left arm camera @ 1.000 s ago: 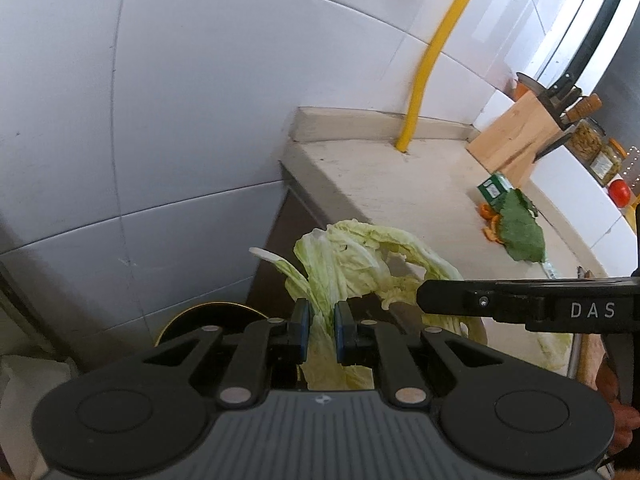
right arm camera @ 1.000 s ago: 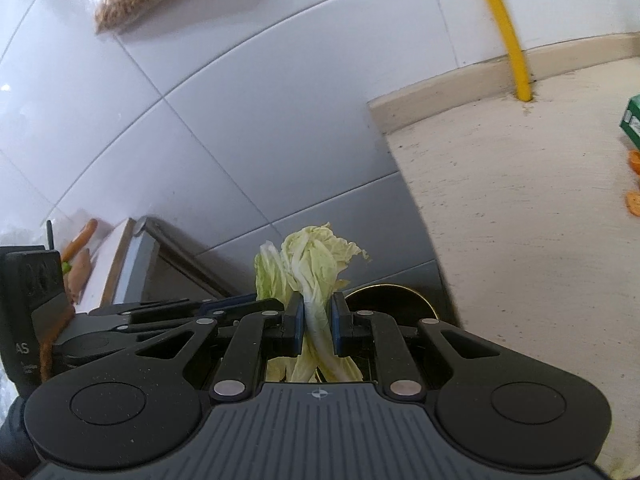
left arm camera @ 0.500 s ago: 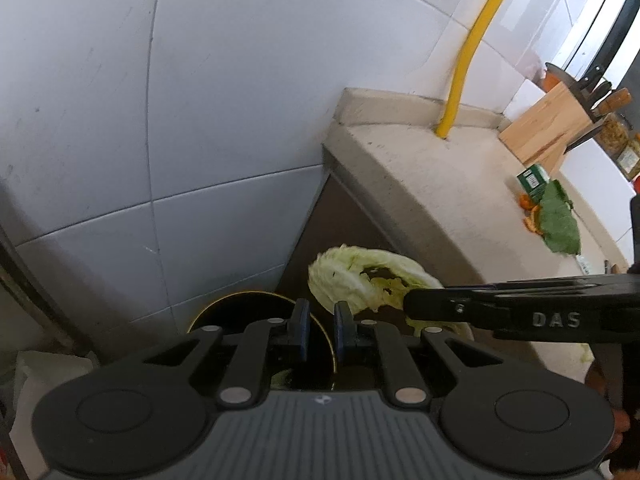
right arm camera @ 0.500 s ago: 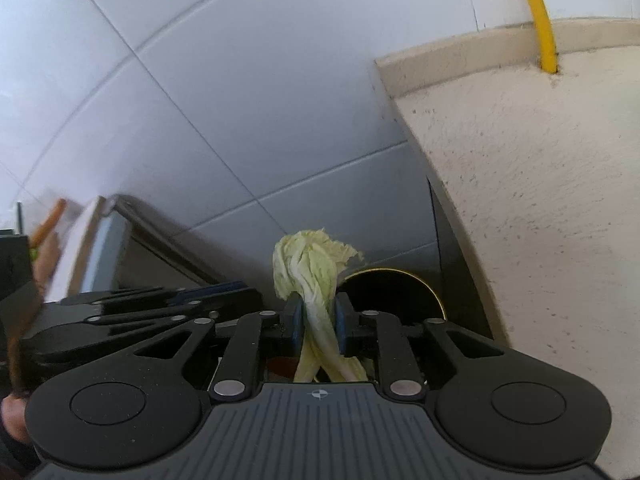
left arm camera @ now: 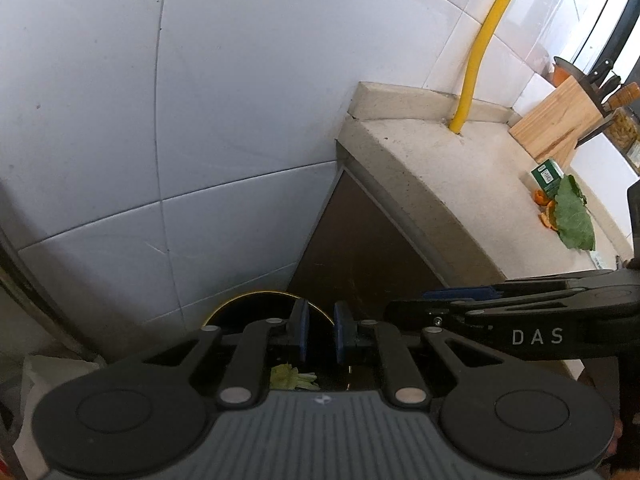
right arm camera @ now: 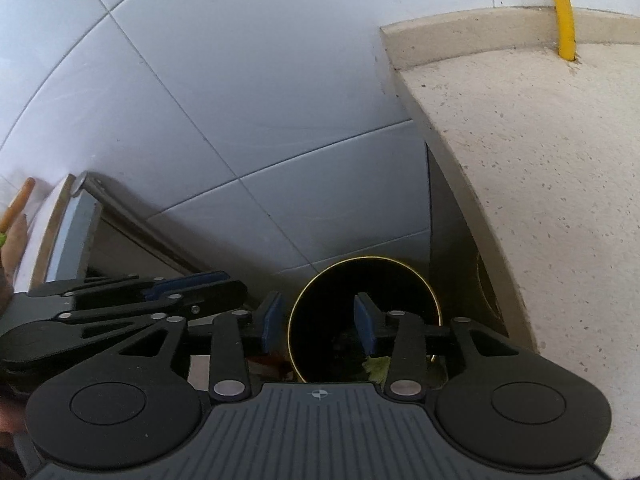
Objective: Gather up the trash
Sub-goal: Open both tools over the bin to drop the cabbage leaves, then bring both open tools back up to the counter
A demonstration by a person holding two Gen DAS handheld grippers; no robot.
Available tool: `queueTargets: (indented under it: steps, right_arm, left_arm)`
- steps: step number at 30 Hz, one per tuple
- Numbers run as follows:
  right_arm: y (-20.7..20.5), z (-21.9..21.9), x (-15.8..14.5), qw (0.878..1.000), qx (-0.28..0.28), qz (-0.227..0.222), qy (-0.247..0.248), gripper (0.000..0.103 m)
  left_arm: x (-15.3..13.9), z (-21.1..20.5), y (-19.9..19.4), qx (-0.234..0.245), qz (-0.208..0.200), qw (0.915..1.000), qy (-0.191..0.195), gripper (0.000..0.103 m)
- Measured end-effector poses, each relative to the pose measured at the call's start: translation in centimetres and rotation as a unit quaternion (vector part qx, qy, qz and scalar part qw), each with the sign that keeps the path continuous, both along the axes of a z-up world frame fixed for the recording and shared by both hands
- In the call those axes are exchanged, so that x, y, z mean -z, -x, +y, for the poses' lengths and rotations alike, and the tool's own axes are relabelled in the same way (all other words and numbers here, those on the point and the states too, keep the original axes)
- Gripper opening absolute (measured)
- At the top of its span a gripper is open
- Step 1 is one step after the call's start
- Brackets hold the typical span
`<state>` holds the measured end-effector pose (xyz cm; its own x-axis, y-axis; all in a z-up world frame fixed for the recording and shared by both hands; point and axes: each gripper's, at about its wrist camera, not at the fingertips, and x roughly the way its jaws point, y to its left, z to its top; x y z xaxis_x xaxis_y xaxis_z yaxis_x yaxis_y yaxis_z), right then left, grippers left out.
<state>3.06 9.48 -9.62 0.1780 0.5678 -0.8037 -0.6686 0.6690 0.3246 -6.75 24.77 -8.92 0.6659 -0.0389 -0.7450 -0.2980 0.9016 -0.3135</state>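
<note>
A round black bin with a gold rim (right arm camera: 364, 260) stands on the floor between the tiled wall and the counter; it also shows in the left wrist view (left arm camera: 256, 300). Pale cabbage leaves lie inside it (left arm camera: 292, 378) (right arm camera: 376, 366). My left gripper (left arm camera: 319, 332) hangs over the bin, nearly closed with a narrow gap and empty. My right gripper (right arm camera: 318, 326) is open and empty above the bin. More trash lies on the counter: a dark green leaf (left arm camera: 574, 220), orange peel (left arm camera: 546, 216) and a small green carton (left arm camera: 548, 174).
The stone counter (left arm camera: 460, 184) runs to the right with a yellow pipe (left arm camera: 480, 48) at its back. A wooden knife block (left arm camera: 560, 120) stands further along. A white tiled wall (right arm camera: 240, 100) is behind the bin. A steel-edged unit (right arm camera: 76, 216) is at left.
Both grippers let go of the cabbage leaves, which dropped into the bin. The right gripper opened wide. Both views have tilted down toward the bin.
</note>
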Motion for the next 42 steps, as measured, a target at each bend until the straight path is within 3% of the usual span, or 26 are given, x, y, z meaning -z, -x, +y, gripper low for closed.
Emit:
queueTargets:
  steps: [17,30,42]
  right_arm:
    - [0.8,-0.3,0.3,1.0,0.009,0.001,0.008,0.059]
    - [1.4,-1.1,-0.3,1.0,0.013,-0.01,0.008,0.066]
    - [2.2,-1.7,-0.9,1.0,0.016,-0.017,0.007,0.07]
  left_arm:
    - [0.3,0.0,-0.7,0.005,0.016,0.9998,-0.008,0.01]
    - [0.0,-0.1,-0.7,0.0,0.016,0.9993,-0.033,0.033]
    - [-0.3,-0.3,-0.5,0.0,0.009,0.9984,-0.056,0.034]
